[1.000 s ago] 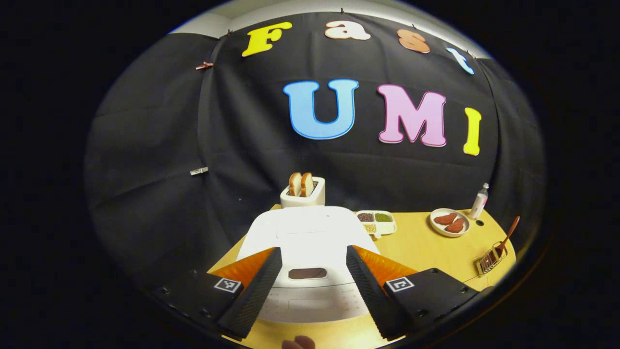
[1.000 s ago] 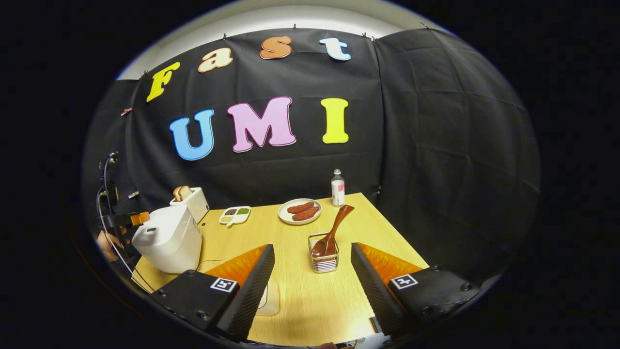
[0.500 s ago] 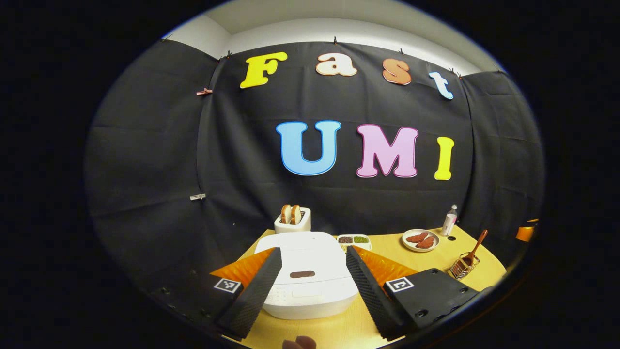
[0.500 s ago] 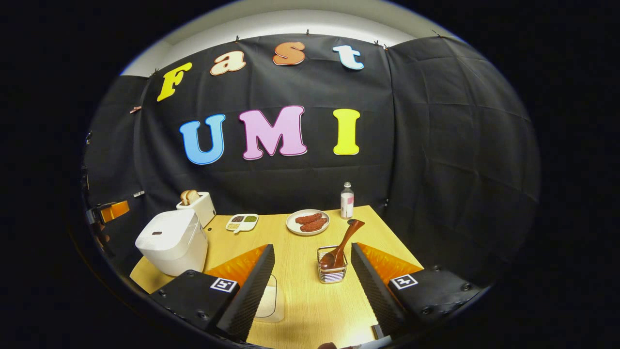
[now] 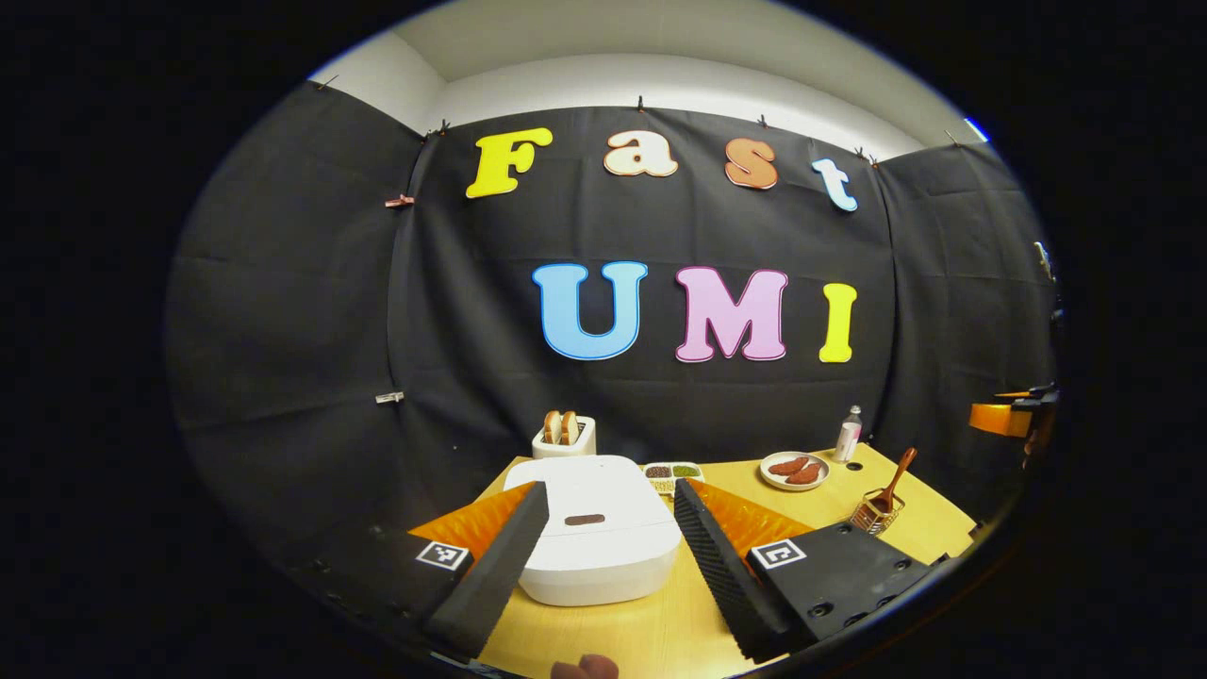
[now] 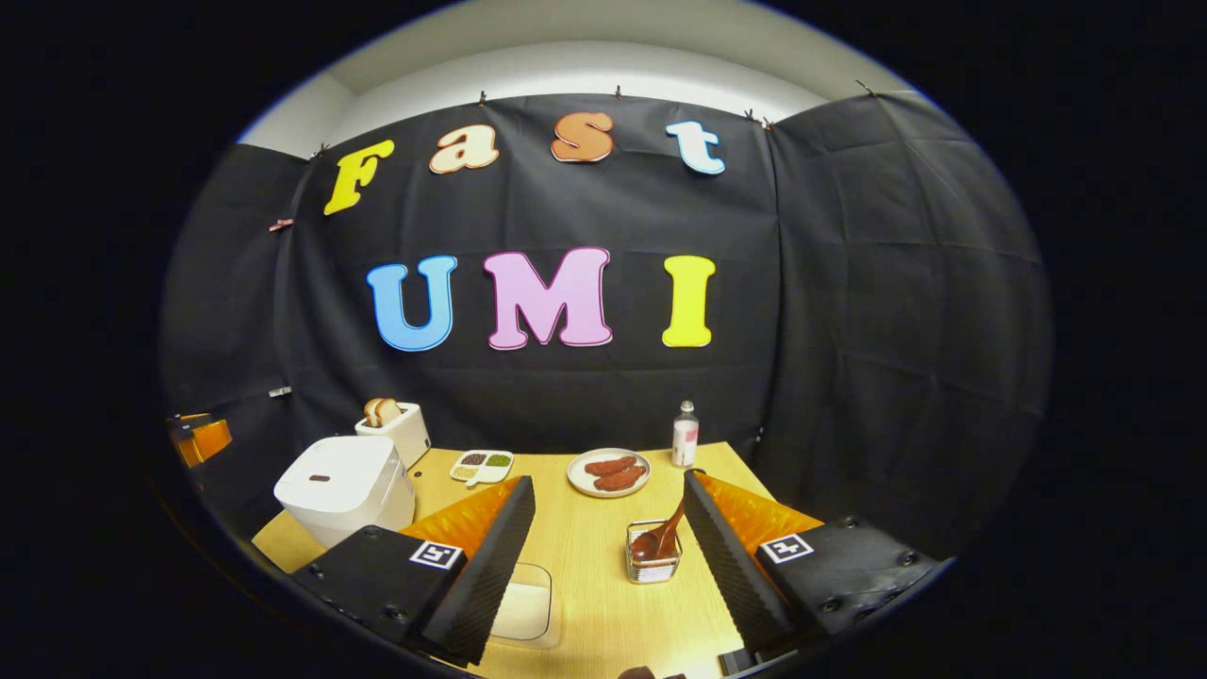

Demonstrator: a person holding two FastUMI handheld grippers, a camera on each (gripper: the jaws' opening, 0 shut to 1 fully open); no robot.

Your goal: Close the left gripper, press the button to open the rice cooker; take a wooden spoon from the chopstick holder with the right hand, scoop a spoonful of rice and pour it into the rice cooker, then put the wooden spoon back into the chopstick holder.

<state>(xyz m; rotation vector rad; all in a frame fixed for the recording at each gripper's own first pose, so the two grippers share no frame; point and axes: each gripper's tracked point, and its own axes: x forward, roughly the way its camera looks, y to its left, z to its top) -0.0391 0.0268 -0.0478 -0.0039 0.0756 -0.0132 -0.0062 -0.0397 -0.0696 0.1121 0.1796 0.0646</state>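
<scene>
Overhead and well back from the table (image 5: pixel 830 500), the left gripper (image 5: pixel 603 566) hangs with its two ribbed, wedge-shaped fingers spread wide and pinching nothing. Between them, farther off, sits the rice cooker (image 5: pixel 594 542), a smooth white rounded box with its lid down and a small dark oval button (image 5: pixel 584 520) on top. Behind the cooker stands a white toaster (image 5: pixel 564 438) with two slices of bread poking out, and next to it a shallow divided dish (image 5: pixel 671 471) of coloured grains.

Seen from the right gripper view, the right gripper (image 6: pixel 608 566) also has its textured fingers parted, gripping nothing. Between them, on the pale wood-grain tabletop, stands the chopstick holder (image 6: pixel 653 564), a small square wire basket. The wooden spoon (image 6: pixel 663 538) rests in it bowl-down, its glossy brown handle leaning up toward the right finger. A round plate (image 6: pixel 609 471) of reddish-brown sausages lies beyond, with a small clear bottle (image 6: pixel 686 436) upright just beside it. A translucent, rounded rectangular container (image 6: pixel 523 613) sits near the left finger.
</scene>
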